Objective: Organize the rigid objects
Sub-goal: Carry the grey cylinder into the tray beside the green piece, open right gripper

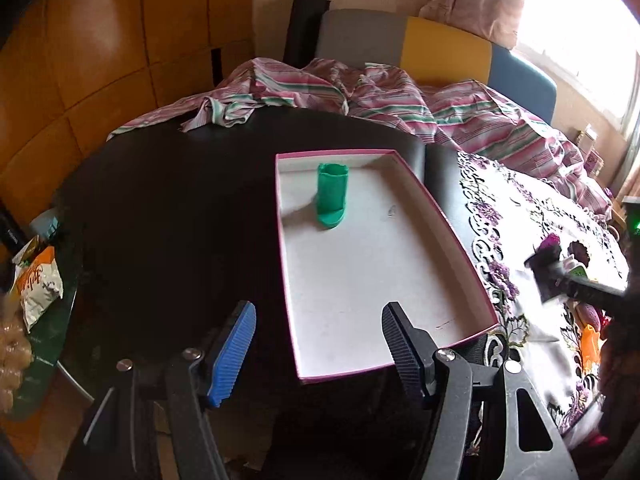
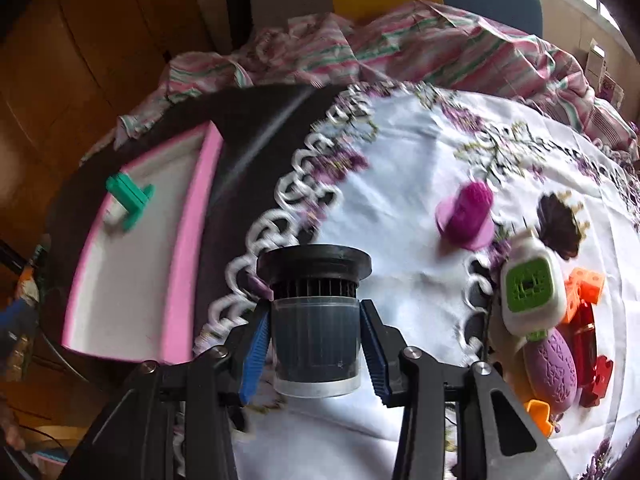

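A pink-rimmed white box [image 1: 460, 248] lies on the dark table and holds a green plastic piece [image 1: 331, 195]; both also show in the right wrist view, box [image 2: 188, 240], green piece [image 2: 130, 198]. My left gripper [image 1: 316, 344] is open and empty above the box's near end. My right gripper [image 2: 314, 336] is shut on a black cylindrical part with a flanged top [image 2: 316, 312], held above the white cloth's lace edge. The right gripper with that part shows in the left wrist view [image 1: 548, 268].
On the flowered white cloth [image 2: 400, 184] lie a magenta piece [image 2: 466, 216], a white-and-green piece [image 2: 530, 284], a purple egg shape [image 2: 552, 372], and orange [image 2: 584, 288] and red pieces [image 2: 592, 360]. Striped fabric [image 1: 380, 96] is bunched behind the table. Snack bags [image 1: 36, 284] lie at left.
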The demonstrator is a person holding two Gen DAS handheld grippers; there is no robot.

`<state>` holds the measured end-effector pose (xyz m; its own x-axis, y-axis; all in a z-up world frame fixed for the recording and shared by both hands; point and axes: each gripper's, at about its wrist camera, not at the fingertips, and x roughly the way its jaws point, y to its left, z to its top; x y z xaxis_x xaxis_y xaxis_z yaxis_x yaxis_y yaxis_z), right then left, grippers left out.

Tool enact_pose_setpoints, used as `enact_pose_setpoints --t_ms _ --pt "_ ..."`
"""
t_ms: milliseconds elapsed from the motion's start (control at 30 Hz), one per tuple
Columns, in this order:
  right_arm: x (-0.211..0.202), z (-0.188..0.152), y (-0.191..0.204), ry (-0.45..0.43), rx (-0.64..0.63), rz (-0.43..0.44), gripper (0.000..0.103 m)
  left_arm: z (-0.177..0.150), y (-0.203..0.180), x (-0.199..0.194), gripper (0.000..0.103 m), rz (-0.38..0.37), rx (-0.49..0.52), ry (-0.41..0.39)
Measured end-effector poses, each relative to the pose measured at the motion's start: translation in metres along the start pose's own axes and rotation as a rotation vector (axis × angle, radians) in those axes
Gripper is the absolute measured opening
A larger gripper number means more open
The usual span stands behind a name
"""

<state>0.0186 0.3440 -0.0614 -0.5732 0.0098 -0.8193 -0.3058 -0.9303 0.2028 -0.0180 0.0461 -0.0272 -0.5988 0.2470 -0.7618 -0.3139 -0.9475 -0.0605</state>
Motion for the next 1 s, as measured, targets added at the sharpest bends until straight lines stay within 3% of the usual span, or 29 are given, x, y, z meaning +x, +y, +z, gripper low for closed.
enact_pose_setpoints --t_ms 200,400,733,867,1000 --pt "0.005 0.029 0.063 -0.029 -0.083 0.109 0.043 -0.002 0.01 0.001 0.067 0.004 -0.023 0.004" --pt "0.042 0.05 0.126 0.03 -0.166 0.147 0.043 -0.003 0.019 0.001 0.067 0.015 -0.028 -0.004" --pt "0.107 0.081 0.166 0.083 -0.174 0.064 0.043 0.0 0.039 0.006 0.067 0.045 -0.072 -0.004" --pt "0.139 0.089 0.165 0.121 -0.165 -0.012 0.044 0.002 0.046 0.009 0.067 0.054 -0.092 0.004" --pt "0.148 0.09 0.161 0.129 -0.146 -0.027 0.044 0.002 0.049 0.011 0.067 0.06 -0.094 0.009"
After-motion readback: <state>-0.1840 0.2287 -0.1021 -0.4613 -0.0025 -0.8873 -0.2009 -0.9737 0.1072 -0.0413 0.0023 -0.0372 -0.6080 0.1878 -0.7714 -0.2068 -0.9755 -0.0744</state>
